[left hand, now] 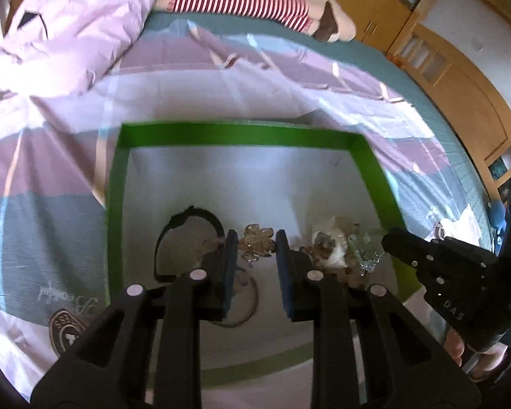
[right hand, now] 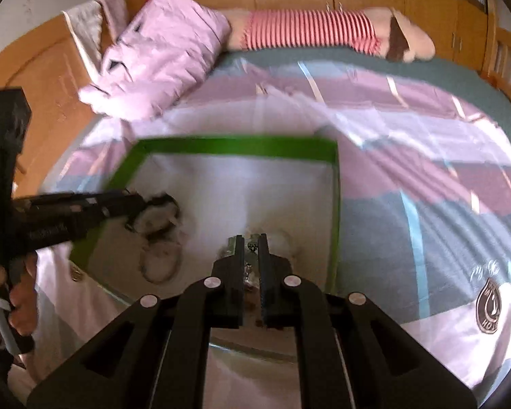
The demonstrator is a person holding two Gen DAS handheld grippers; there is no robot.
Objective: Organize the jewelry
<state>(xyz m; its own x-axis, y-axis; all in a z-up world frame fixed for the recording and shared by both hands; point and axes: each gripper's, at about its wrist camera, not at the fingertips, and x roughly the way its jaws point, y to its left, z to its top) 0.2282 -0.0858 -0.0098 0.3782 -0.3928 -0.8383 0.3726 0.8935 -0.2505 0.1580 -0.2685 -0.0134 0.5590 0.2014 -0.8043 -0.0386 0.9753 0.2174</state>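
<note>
Inside, glittery trinkets [left hand: 255, 242], green-rimmed tray [left hand: 235, 134]

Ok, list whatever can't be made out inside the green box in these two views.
- Left wrist view: arms of the left gripper cover the near side of the green box and part of a thin hoop.
- Same view: the jewelry heap is blurred, pieces inseparable.
- Right wrist view: a glinting bit at the shut right gripper is too small to tell whether gripped.

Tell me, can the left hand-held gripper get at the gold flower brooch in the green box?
Probably yes: the left hand-held gripper points at the brooch with its fingers apart and nothing lying over it inside the box.
</note>
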